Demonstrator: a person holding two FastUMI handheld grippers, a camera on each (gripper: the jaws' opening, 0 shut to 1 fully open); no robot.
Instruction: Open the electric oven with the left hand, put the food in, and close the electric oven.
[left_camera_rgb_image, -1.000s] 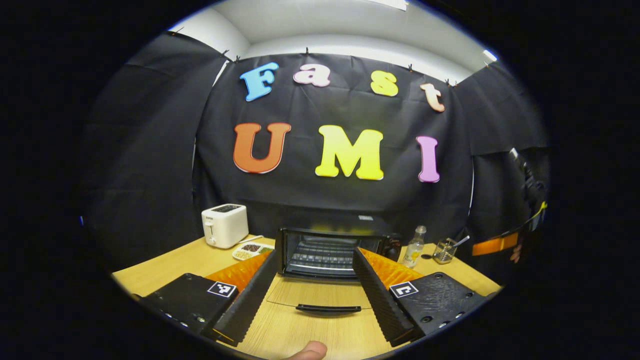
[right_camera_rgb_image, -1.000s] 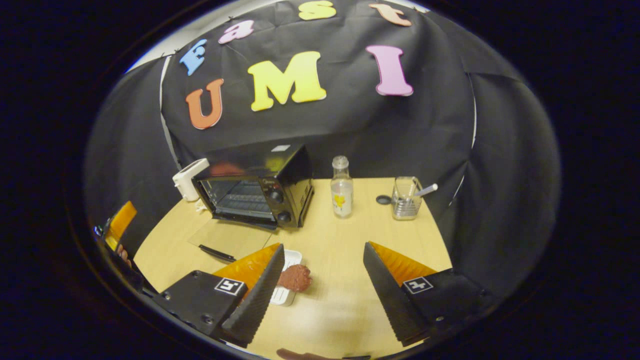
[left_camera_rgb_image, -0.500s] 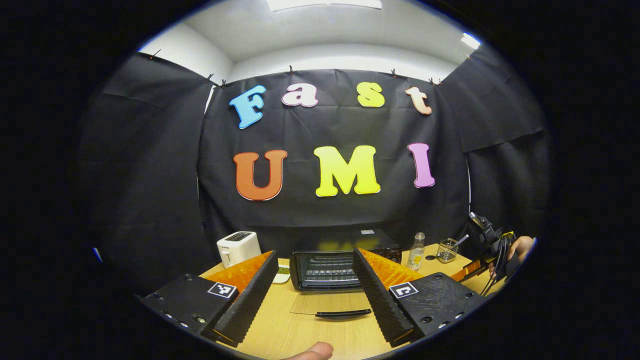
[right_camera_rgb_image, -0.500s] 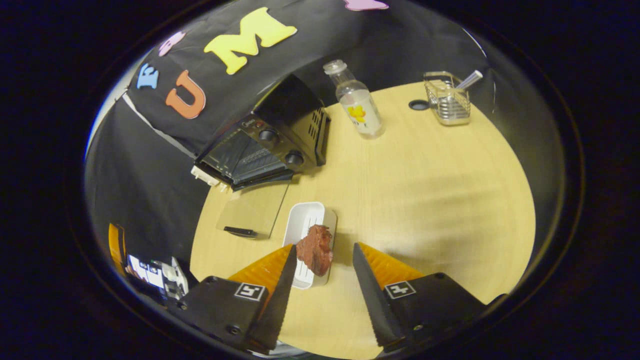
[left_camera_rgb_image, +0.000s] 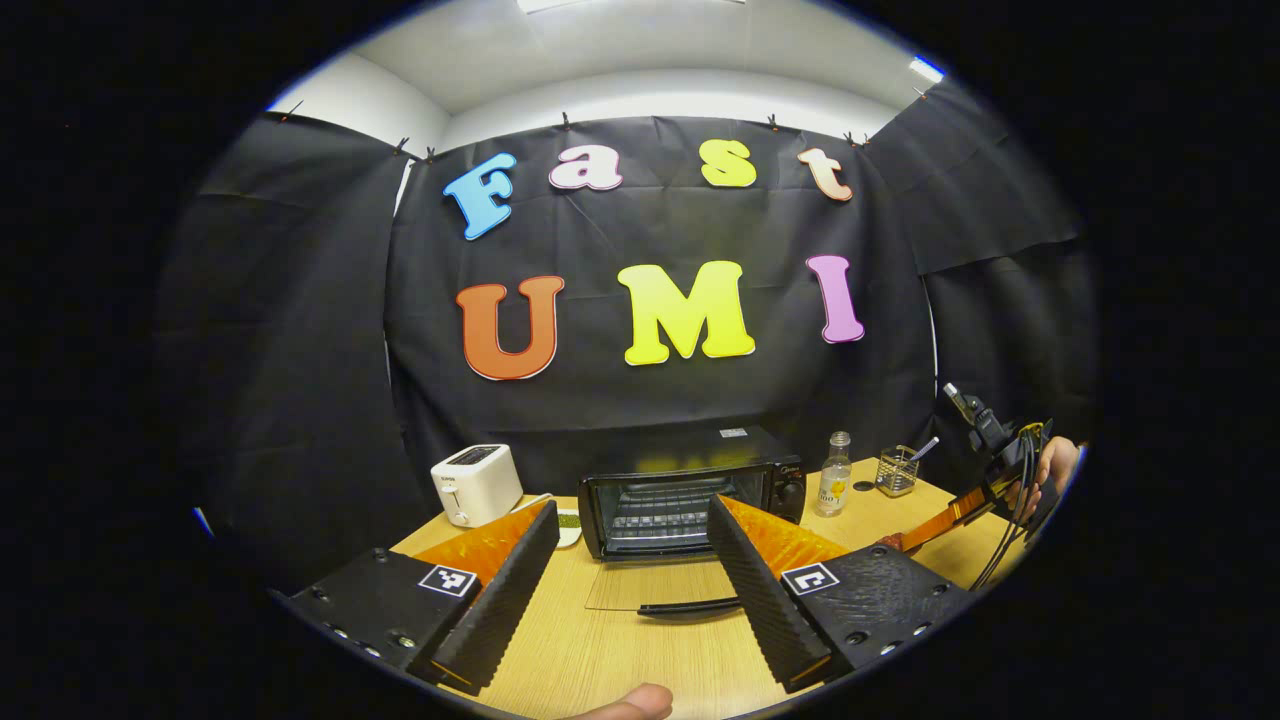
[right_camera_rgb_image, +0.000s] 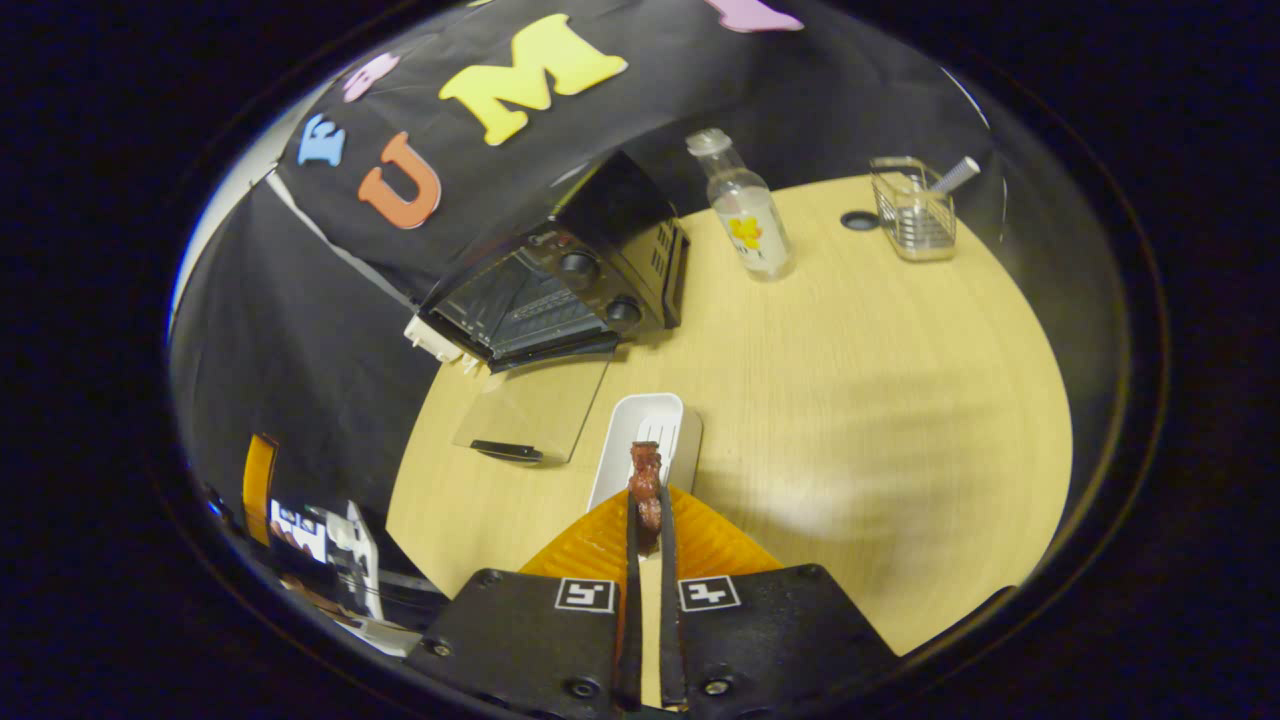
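— Where is the food (right_camera_rgb_image: 645, 482) now?

— We see it low in the centre of the right gripper view, a reddish-brown piece clamped between the two fingers of the right tool (right_camera_rgb_image: 647, 515), which are drawn nearly together on it. It sits at the near end of the white tray (right_camera_rgb_image: 650, 430), and we cannot tell whether it has lifted clear of the tray.

— And the electric oven (right_camera_rgb_image: 560, 290)?

— It stands in the upper left of that view with its glass door (right_camera_rgb_image: 530, 410) lying flat on the surface (right_camera_rgb_image: 850, 400), handle toward us. So we judge the opening done.

— What about the left tool (left_camera_rgb_image: 628, 590)?

— Its fingers stand wide apart and hold nothing, at the bottom of the left gripper view, with the open door between them farther off.

— What is left, then?

— We count the grasp as made. Carrying the food into the oven cavity, releasing it, and swinging the door shut all remain. A bottle (right_camera_rgb_image: 745, 210) and a wire basket (right_camera_rgb_image: 912, 212) stand well apart, upper right.
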